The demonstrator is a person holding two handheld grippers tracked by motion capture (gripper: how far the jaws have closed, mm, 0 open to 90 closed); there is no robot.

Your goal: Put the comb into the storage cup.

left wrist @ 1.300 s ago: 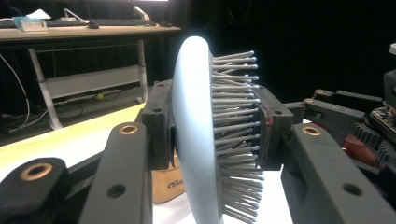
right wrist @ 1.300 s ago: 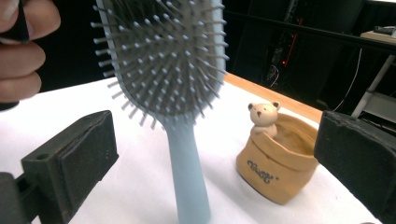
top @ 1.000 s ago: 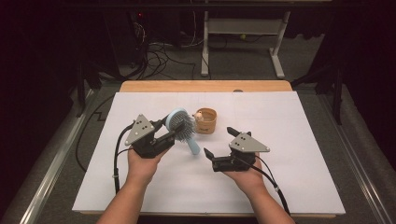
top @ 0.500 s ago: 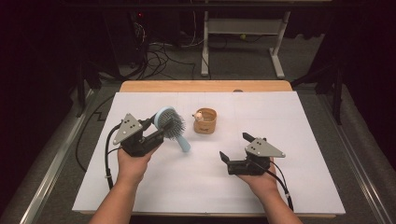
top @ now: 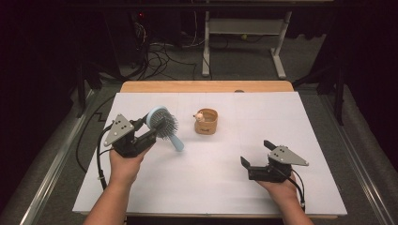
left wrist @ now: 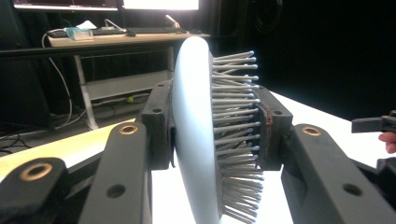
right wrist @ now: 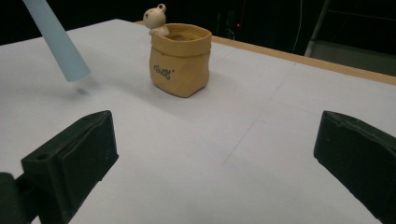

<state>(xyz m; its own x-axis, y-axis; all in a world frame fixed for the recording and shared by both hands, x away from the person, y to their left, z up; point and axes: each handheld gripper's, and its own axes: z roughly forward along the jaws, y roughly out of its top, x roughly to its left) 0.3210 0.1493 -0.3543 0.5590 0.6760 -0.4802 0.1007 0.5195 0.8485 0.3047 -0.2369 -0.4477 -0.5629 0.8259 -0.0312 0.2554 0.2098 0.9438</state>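
1. The desk (top: 281, 117) is covered with a white sheet, a strip of bare wood showing along its far edge.
2. The left gripper (top: 149, 132) is up off the sheet on the left side, clenched on the head of a light blue hairbrush (top: 162, 125); in the left gripper view one jaw presses the brush's smooth back and the other the tips of its bristles (left wrist: 236, 126).
3. The right gripper (top: 256, 153) sits low over the sheet near the right front, jaws spread wide and grasping nothing.
4. The hairbrush's handle (right wrist: 58, 39) slants down toward the sheet, its end hovering just above it, well apart from the right gripper.
5. A small tan sack-shaped pot (top: 206, 121) with a little bear figure (right wrist: 156, 18) on its rim stands mid-desk, near the brush, touching neither gripper.
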